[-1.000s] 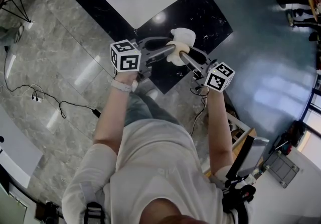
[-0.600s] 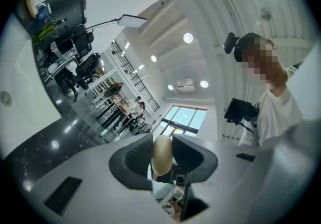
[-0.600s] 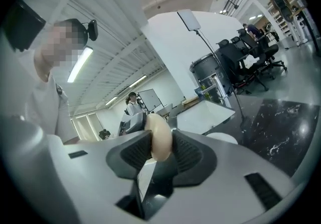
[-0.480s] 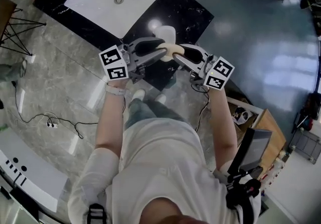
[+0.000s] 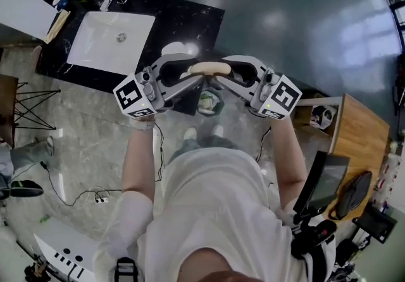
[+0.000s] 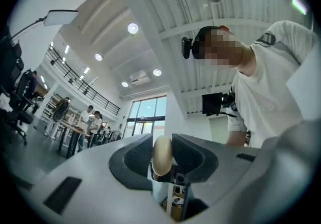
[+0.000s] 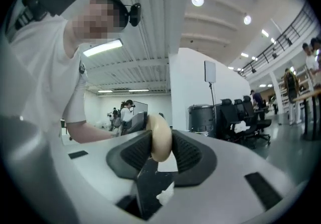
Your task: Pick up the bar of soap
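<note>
- At the far left we see the black counter (image 5: 190, 18) with its white sink (image 5: 104, 43).
- Our left gripper (image 5: 190, 76) and right gripper (image 5: 226, 74) meet tip to tip in front of us, by the counter's near edge.
- Each gripper's jaws are clamped on one end of the pale bar of soap (image 5: 209, 68), which is held in the air between them.

The bar of soap (image 5: 210, 68) is smooth and waxy; the counter (image 5: 190, 18) is glossy black stone, the sink (image 5: 95, 50) glazed white.
</note>
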A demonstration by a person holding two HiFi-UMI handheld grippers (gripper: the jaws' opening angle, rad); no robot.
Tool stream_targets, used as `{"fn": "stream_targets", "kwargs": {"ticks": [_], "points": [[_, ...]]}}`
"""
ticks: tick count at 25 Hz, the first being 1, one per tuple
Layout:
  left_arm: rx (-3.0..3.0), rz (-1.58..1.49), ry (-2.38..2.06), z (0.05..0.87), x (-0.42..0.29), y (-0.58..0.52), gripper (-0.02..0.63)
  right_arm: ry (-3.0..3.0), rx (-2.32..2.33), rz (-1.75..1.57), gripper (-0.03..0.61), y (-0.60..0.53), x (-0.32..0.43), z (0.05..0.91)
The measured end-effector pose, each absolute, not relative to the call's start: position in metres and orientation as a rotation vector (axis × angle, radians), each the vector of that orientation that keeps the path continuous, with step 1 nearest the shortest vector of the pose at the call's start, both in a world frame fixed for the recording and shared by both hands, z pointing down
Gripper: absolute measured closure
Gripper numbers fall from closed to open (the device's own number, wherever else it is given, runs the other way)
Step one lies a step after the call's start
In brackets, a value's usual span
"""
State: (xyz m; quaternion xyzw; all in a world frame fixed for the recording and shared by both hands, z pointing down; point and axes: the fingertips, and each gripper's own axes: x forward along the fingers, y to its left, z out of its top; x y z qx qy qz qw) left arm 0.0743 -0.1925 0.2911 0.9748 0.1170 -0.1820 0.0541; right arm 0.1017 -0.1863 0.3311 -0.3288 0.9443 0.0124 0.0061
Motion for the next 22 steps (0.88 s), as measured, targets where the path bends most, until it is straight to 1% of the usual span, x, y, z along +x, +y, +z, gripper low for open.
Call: {"fn": "stream_targets", "kwargs": {"ticks": [4, 10, 16, 22], "points": [[2.998, -0.619, 0.554, 0.259, 0.103, -0.161, 0.492, 2.882, -1.184, 0.270, 0.437, -0.152, 0.130, 0.290], [2.988, -0.689, 0.807, 0.226, 0.151, -0.113, 0.492, 2.746, -1.381, 0.480, 0.437, -0.099, 0.175, 0.246], [2.969, -0.650, 1.019, 0.228, 0.188, -0.069, 0.492, 2.661, -1.582, 0.630, 0.437, -0.049, 0.213, 0.234], [2.929, -0.633, 1.137, 0.230, 0.215, -0.042, 0.492, 2.596, -1.688, 0.694, 0.437, -0.018, 0.238, 0.234]]}}
